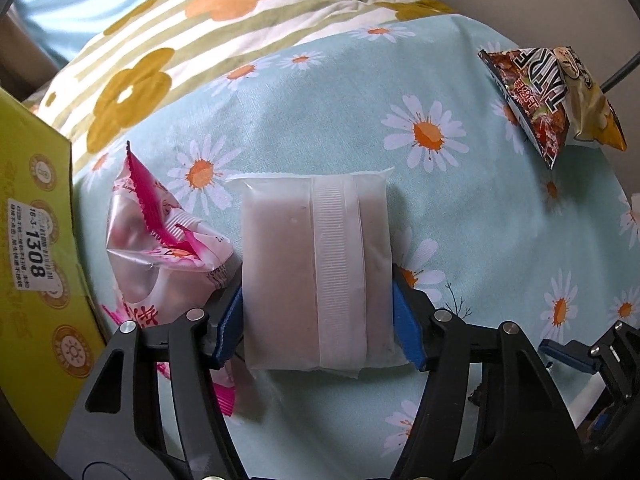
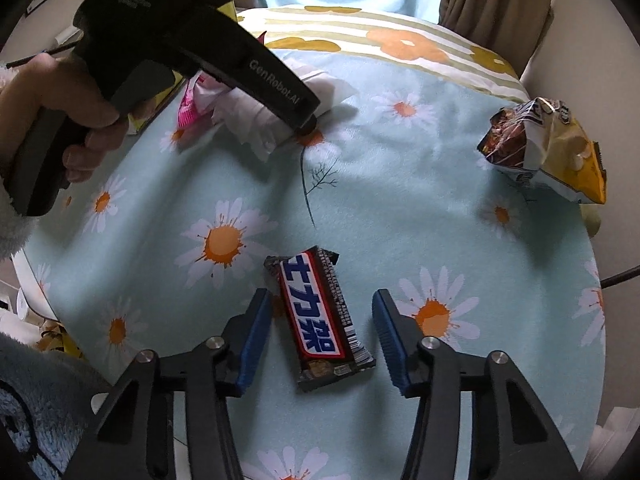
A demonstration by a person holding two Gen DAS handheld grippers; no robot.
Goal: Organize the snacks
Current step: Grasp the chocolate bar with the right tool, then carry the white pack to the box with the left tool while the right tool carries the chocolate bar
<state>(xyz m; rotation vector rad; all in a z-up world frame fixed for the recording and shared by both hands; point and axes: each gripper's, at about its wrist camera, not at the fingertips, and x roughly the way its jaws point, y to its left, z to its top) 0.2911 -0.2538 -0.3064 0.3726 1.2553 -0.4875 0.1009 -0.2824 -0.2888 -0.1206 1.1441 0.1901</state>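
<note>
Left wrist view: a pale blue daisy-print cloth [image 1: 320,120] covers the surface, with a striped flowered pillow [image 1: 224,12] behind it and a yellow-green carton [image 1: 36,240] at the left edge. A translucent white pouch [image 1: 316,272], flat and rectangular with a ribbed seam down its middle, lies on the cloth between the blue pads of the left gripper [image 1: 320,312]; both pads sit against its long sides, so the fingers are closed on it at a medium width. A crinkled pink-and-white packet [image 1: 168,252] touches the pouch's left side, beside the carton. A brown-and-yellow bag [image 1: 552,100] lies well apart at the upper right. Right wrist view: the same cloth, with a person's hand [image 2: 64,112] gripping the left tool's black handle over the pouch. The right gripper [image 2: 322,336] hangs over a dark glossy bar [image 2: 320,320] with a blue-and-white label; the bar lies slanted between the ribbed pads, which stand clear of it on both sides.
</note>
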